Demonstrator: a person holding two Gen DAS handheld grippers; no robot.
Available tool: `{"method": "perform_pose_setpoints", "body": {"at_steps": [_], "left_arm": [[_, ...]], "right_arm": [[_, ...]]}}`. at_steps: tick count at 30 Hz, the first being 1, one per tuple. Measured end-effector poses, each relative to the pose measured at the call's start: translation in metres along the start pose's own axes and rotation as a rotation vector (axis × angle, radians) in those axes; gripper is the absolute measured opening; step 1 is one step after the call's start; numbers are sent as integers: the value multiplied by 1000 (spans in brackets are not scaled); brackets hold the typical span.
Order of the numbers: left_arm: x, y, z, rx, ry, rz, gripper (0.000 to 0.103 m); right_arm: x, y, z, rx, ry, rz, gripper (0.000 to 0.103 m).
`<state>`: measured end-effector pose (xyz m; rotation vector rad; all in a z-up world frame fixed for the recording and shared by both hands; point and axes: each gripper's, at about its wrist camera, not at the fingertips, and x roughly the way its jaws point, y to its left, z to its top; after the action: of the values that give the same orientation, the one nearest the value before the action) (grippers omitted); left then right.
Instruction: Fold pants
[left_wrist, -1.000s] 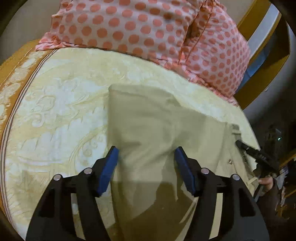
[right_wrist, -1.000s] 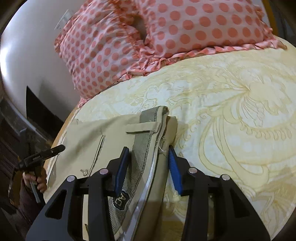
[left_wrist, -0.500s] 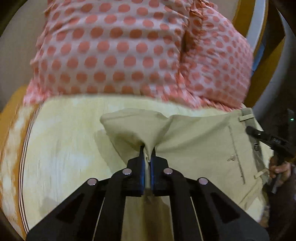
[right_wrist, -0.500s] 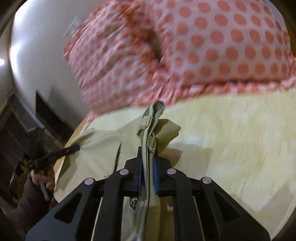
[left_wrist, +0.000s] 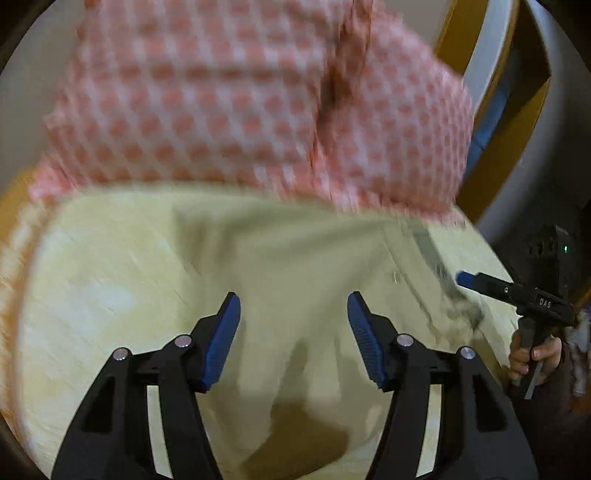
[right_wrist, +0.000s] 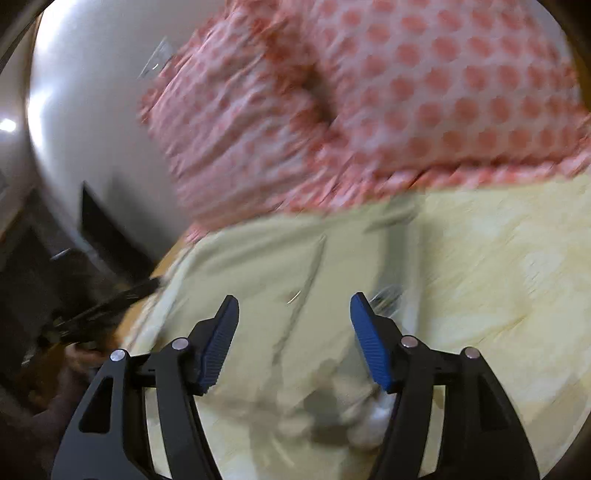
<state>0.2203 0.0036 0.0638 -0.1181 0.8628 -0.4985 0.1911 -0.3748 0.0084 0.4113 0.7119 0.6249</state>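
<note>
Beige pants (left_wrist: 295, 258) lie on the yellow patterned bedspread (left_wrist: 92, 288), just below the pillows. My left gripper (left_wrist: 293, 314) is open and empty above the pants' leg end. My right gripper (right_wrist: 293, 314) is open and empty above the waistband end (right_wrist: 399, 251), with a back pocket seam (right_wrist: 314, 266) to its left. The pants also fill the middle of the right wrist view (right_wrist: 277, 266). The right gripper shows at the right edge of the left wrist view (left_wrist: 480, 282). Both views are motion-blurred.
Two pink polka-dot pillows (left_wrist: 240, 103) (right_wrist: 424, 92) lie against the head of the bed. A yellow wooden headboard frame (left_wrist: 495, 122) stands at the right. A white wall (right_wrist: 92, 129) and dark furniture (right_wrist: 44, 266) lie left of the bed.
Both grippers were shut on the pants half a second ago and have opened, letting the cloth drop onto the bed. The pants now lie further up the bed, near the pillows.
</note>
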Motion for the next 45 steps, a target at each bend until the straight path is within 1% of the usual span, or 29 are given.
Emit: {"method": "perform_pose_setpoints", "body": {"at_steps": [1, 2, 3, 4, 5, 6, 7, 8, 9, 10, 11, 12, 13, 14, 15, 17, 20, 21, 22, 23, 25, 26, 28, 34, 45], "left_arm": [[18, 3, -3, -24, 67, 26, 59], [29, 6, -5, -45, 102, 44, 56], [36, 6, -7, -44, 100, 65, 57], [35, 2, -7, -15, 84, 106, 57], [33, -2, -7, 7, 94, 171, 57], [26, -4, -10, 4, 84, 199, 58], [16, -6, -16, 6, 61, 215, 65], [4, -8, -23, 19, 31, 225, 74], [-15, -15, -36, 45, -16, 258, 80], [-29, -20, -47, 60, -51, 298, 91], [-41, -24, -60, 70, -81, 336, 94], [-53, -30, -78, 80, -109, 365, 94], [-61, -34, -94, 80, -121, 380, 97], [-66, -38, -108, 72, -120, 395, 99], [-68, -40, -118, 72, -118, 404, 99], [-67, -45, -140, 79, -103, 446, 101], [-56, -49, -154, 83, -71, 510, 101], [-59, -49, -158, 81, -101, 517, 101], [-62, -48, -161, 76, -106, 518, 101], [-63, -45, -162, 56, -110, 505, 101], [-65, -37, -165, 4, -115, 461, 101], [-67, -34, -166, -5, -130, 449, 101], [-65, -38, -169, 11, -144, 457, 101], [-65, -39, -174, 28, -185, 444, 101], [-63, -41, -174, 32, -192, 441, 101]], "right_arm": [[10, -5, -3, 36, 38, -34, 67], [19, -18, -6, 101, 66, -66, 66], [18, -25, -8, 147, 54, -36, 66], [14, -34, -8, 240, 30, -4, 66], [9, -35, -9, 276, 20, -16, 66], [-2, -29, -11, 284, -5, -78, 66], [-14, -17, -16, 244, -34, -142, 73], [-25, -5, -22, 195, -63, -173, 84], [-33, 7, -29, 142, -93, -187, 88], [-43, 27, -46, 66, -128, -205, 91], [-48, 37, -57, 23, -139, -222, 94], [-47, 50, -67, -28, -145, -246, 96], [-43, 65, -86, -95, -150, -295, 98], [-41, 72, -95, -124, -148, -328, 98], [-32, 80, -109, -162, -139, -389, 98], [-18, 89, -124, -194, -122, -451, 98], [-7, 89, -138, -192, -109, -527, 98], [-6, 90, -143, -194, -112, -547, 98], [-7, 93, -148, -209, -127, -578, 99], [-6, 94, -152, -209, -123, -600, 102], [-4, 96, -159, -223, -145, -631, 102], [-5, 96, -162, -216, -164, -632, 102], [-7, 97, -166, -219, -182, -639, 102], [-6, 95, -166, -218, -196, -645, 102], [-7, 95, -166, -222, -201, -644, 102]]}}
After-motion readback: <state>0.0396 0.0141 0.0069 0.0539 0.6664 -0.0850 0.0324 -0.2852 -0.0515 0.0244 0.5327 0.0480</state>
